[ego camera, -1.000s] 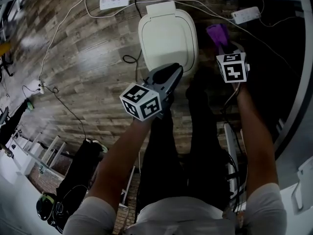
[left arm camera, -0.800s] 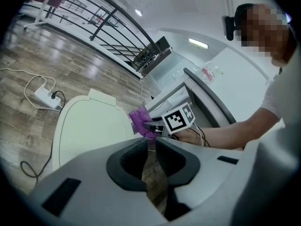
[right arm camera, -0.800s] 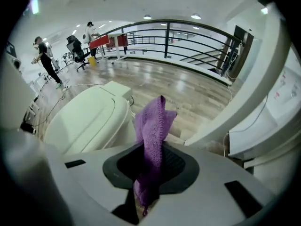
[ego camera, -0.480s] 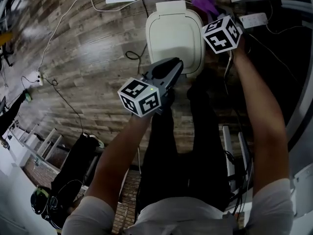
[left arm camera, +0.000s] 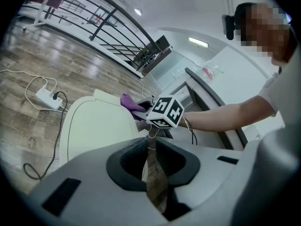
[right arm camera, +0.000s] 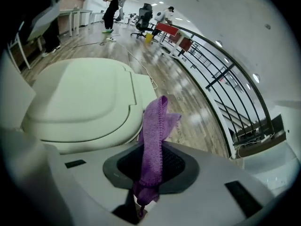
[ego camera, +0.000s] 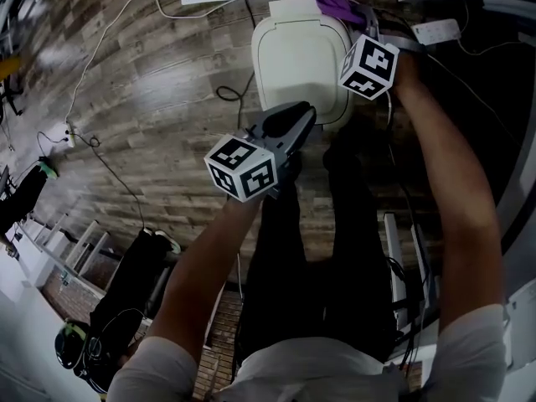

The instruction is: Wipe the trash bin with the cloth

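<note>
Fingers [right arm camera: 176,166] of the right gripper [ego camera: 356,19] pinch a purple knitted cloth [ego camera: 335,1] at the far right corner of the cream plastic lidded trash bin [ego camera: 297,57], which stands on the wood-plank floor [ego camera: 151,99]. The left gripper [ego camera: 303,117] hovers by the bin's near edge, its fingers [left arm camera: 165,157] all but together and holding nothing.

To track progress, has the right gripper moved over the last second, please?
Yes; the right gripper went from beside the trash bin toward its far corner.
</note>
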A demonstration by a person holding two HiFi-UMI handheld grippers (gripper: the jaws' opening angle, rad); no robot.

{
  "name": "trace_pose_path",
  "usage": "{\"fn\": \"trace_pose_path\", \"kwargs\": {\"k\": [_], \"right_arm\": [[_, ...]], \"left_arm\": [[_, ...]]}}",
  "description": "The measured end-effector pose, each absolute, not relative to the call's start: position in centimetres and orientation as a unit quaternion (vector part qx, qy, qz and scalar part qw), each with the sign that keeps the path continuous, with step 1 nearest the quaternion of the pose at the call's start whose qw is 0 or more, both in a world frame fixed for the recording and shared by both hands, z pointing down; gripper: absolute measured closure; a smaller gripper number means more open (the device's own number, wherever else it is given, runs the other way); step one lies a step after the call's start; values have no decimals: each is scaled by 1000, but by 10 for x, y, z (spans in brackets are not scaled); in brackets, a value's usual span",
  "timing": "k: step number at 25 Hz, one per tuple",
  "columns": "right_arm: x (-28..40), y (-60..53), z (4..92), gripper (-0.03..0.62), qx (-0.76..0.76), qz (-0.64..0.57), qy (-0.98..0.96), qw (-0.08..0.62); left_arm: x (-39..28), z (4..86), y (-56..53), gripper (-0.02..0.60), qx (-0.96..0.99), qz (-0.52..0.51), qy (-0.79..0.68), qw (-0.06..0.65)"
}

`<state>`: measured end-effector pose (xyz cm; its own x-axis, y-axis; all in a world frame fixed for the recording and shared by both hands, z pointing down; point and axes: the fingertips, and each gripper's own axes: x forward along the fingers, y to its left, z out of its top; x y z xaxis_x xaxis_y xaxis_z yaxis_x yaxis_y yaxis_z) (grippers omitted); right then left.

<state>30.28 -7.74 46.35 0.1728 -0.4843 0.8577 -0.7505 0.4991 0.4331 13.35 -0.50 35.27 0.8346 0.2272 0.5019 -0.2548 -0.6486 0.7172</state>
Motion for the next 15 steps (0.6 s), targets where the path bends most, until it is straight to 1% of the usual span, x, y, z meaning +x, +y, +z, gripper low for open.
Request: {"fn": "trace_pose_path", "kwargs": {"k": [6, 15], "right_arm": [[295, -57, 463, 517, 465, 80, -631, 616], [281, -20, 466, 517, 477, 103, -618, 616]], "left_arm": [[130, 352, 5, 529, 860, 290, 4, 421], [125, 354, 16, 529, 857, 301, 26, 417]]}}
